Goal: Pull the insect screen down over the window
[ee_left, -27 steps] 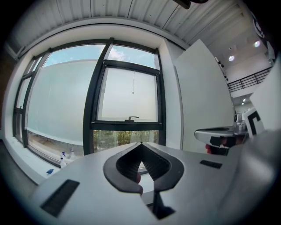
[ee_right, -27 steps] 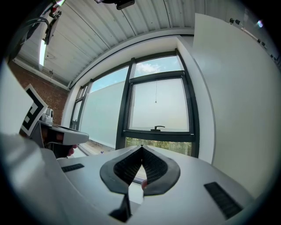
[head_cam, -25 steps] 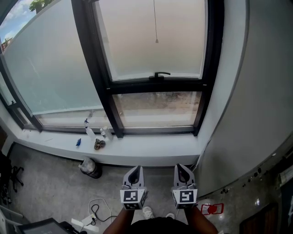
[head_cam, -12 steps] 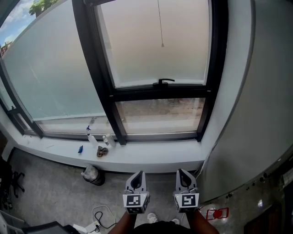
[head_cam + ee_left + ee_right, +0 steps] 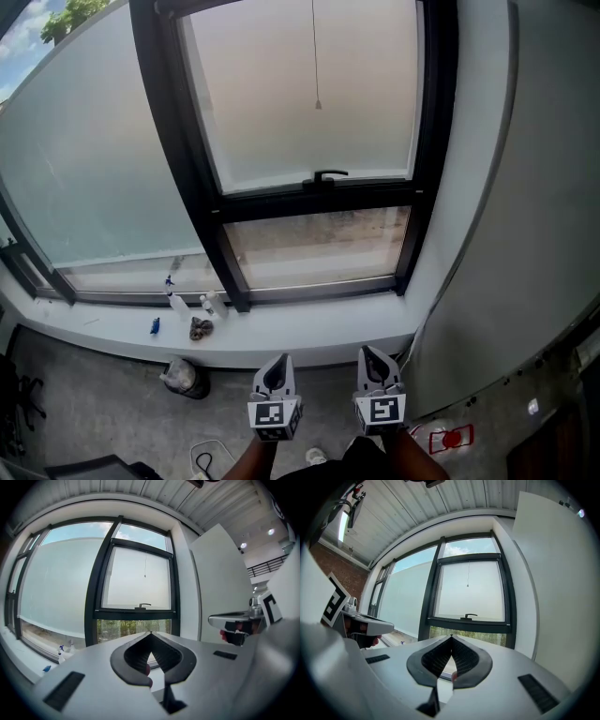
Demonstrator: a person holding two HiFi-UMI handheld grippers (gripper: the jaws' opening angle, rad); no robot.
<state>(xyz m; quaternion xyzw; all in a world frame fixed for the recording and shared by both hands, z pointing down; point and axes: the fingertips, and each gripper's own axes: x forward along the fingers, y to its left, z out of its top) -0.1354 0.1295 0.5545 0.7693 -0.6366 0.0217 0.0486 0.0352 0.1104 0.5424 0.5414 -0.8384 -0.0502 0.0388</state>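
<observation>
A black-framed window (image 5: 199,187) fills the head view. A thin pull cord (image 5: 316,56) hangs down the middle of its upper pane and ends in a small bead (image 5: 318,105). No screen edge shows at the top. Below the bead is a black window handle (image 5: 328,175). My left gripper (image 5: 278,360) and right gripper (image 5: 368,353) are held side by side low in that view, far below the cord, both shut and empty. The cord (image 5: 145,569) shows beyond my shut left gripper (image 5: 150,633). It also shows as a cord (image 5: 468,576) beyond my shut right gripper (image 5: 451,637).
A white sill (image 5: 281,337) runs under the window with spray bottles (image 5: 178,302) and small items at its left. A dark bag (image 5: 185,377) and a cable (image 5: 211,459) lie on the floor. A grey wall (image 5: 525,234) stands close on the right, with a red item (image 5: 452,438) at its foot.
The window, handle and cord bead sit a little lower in the head view than a second ago. Both grippers have stayed shut, side by side, low in the frame.
</observation>
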